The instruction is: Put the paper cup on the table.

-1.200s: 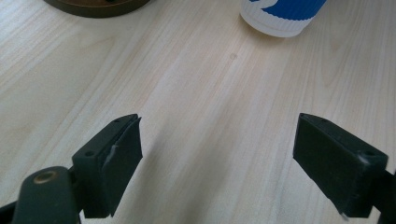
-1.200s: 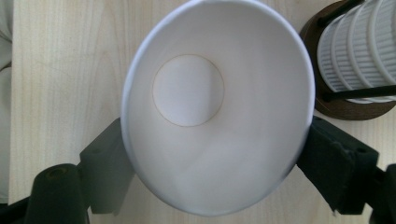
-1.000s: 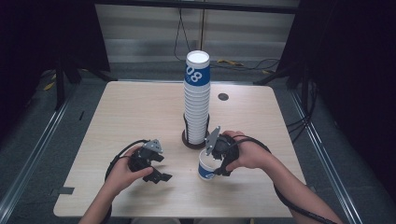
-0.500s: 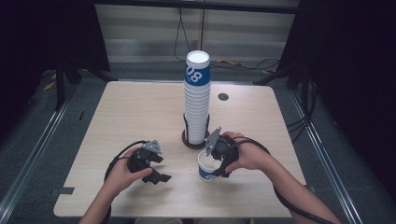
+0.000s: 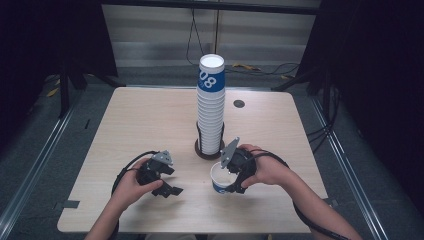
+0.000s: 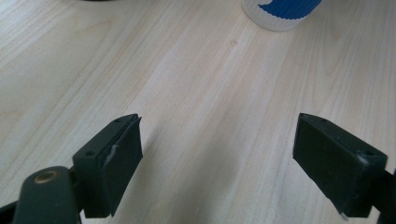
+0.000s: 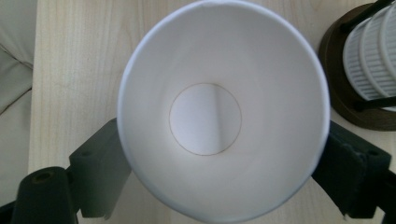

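On the table, the stack stands in its holder; one cup now sits upright before it. My right gripper straddles the cup, jaws just opening, so I judge it placed. My left gripper gapes empty; withdrawal remains.

cup cut off by top edge, cup stack cropped at right edge

white cup with blue ribbed band, pale wood table — black grippers
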